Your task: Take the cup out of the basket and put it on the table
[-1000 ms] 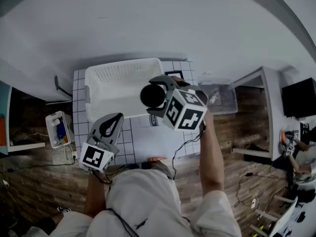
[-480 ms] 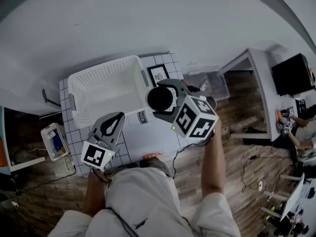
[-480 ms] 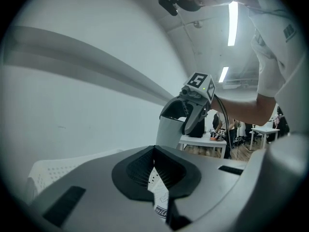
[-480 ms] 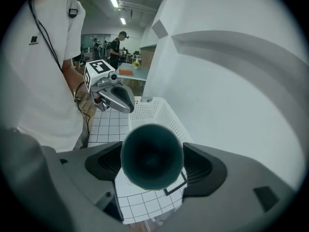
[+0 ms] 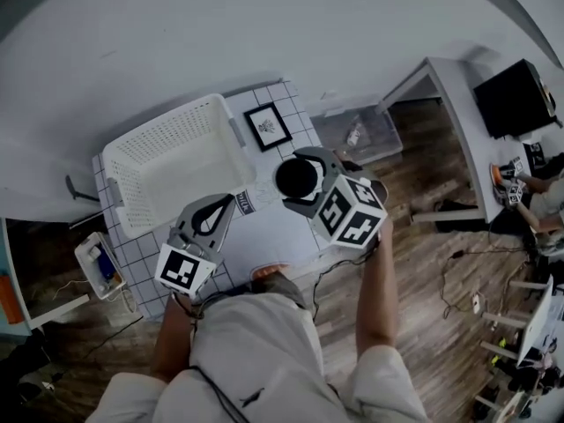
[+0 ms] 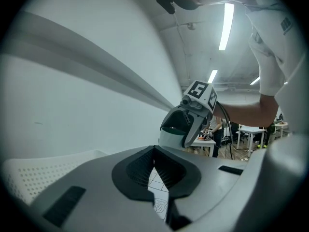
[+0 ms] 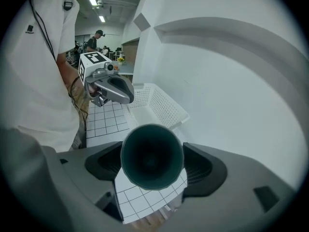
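Head view. On the white gridded table (image 5: 269,236): a white perforated basket (image 5: 159,135) at 10 o'clock, and a small framed picture (image 5: 269,126) at 12 o'clock, just beside the basket's right end. Right gripper (image 5: 298,180): at 3 o'clock of the table, clamps a cup (image 5: 296,174) from both sides, dark mouth up toward the camera. Cup: out of the basket, at its 4 o'clock, over the table's right part; no telling whether its base touches the top. Left gripper (image 5: 225,205): hovers at 6 o'clock of the basket, tips pressed together, empty.

Left gripper view. Jaws met at the tips, with only a thin slit lower down and table grid showing through it; nothing pinched. Beyond them at 1 o'clock, the right gripper with the cup, pale outside with a green rim. Basket wall at 8 o'clock.

Right gripper view. Jaws spread round the cup and pinching its sides; mouth toward the camera, dark teal within. Table grid beneath. Basket at 12 o'clock, left gripper at 11 o'clock, a person (image 7: 94,40) far back at 11 o'clock.
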Tool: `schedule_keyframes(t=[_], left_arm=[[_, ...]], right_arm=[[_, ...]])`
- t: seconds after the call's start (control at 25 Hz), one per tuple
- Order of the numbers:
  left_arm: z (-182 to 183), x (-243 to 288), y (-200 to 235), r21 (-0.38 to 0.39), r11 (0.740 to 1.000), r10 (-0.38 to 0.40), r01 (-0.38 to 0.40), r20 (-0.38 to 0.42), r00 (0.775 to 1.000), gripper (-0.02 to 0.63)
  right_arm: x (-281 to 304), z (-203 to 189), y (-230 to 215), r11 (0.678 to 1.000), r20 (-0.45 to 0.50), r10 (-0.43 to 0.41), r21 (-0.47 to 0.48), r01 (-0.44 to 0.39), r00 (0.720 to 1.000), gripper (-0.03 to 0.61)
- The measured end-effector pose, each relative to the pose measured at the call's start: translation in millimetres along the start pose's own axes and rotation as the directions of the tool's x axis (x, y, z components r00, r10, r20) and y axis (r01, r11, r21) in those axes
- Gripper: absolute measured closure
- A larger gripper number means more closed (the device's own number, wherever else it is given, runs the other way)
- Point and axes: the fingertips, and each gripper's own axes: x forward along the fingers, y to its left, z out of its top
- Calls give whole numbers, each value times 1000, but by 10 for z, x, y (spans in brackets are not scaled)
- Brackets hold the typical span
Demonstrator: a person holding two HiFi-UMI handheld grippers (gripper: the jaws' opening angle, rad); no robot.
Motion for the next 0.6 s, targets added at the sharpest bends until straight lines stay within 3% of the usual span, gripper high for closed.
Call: schedule_keyframes(t=[0.24,0.6], left_arm=[[-149,180,-170,34,998,-52,53,-20,998,606],[-449,357,-342,28,994,-102,104,-54,993,606]], right_arm=[[293,-408,163,996,-25,-3,85,5,1000,195],[810,-812,407,985,-34,-5,170,11,999,195]])
